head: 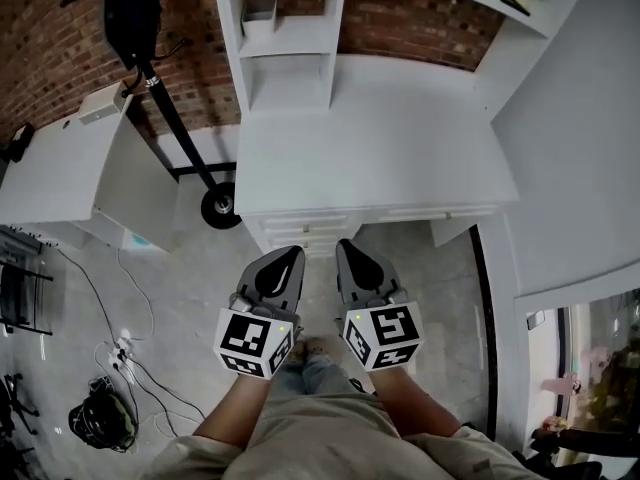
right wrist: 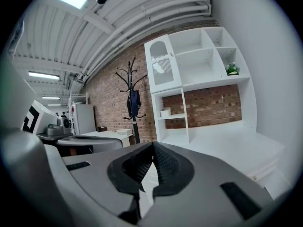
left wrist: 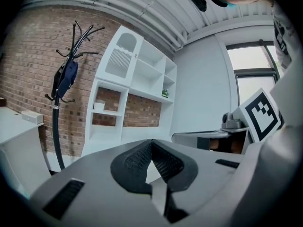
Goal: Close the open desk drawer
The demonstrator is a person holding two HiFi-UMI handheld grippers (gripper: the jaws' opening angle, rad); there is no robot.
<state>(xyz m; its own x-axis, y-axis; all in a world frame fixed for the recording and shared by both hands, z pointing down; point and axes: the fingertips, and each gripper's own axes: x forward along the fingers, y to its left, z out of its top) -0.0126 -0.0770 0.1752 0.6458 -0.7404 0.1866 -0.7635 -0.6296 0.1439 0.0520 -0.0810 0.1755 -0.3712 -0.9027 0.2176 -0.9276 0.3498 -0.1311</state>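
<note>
The white desk (head: pixel 375 148) with its shelf unit (head: pixel 285 38) stands ahead of me. Drawer fronts (head: pixel 310 230) run along its near edge and look about flush from above. A white panel (head: pixel 452 230) sticks out slightly below the right end. My left gripper (head: pixel 291 255) and right gripper (head: pixel 347 247) hang side by side just in front of the desk, pointing at it, both shut and holding nothing. In the left gripper view the left gripper's (left wrist: pixel 152 144) tips meet. The right gripper view shows the right gripper's (right wrist: pixel 153 146) tips also closed, with the desk top (right wrist: pixel 236 150) beyond.
A black coat stand (head: pixel 135 18) with a round base (head: pixel 218 206) stands left of the desk. Further left is a second white desk (head: pixel 60 168). Cables and a power strip (head: pixel 120 353) lie on the floor near a dark bag (head: pixel 100 423). A white wall (head: pixel 580 148) borders the right.
</note>
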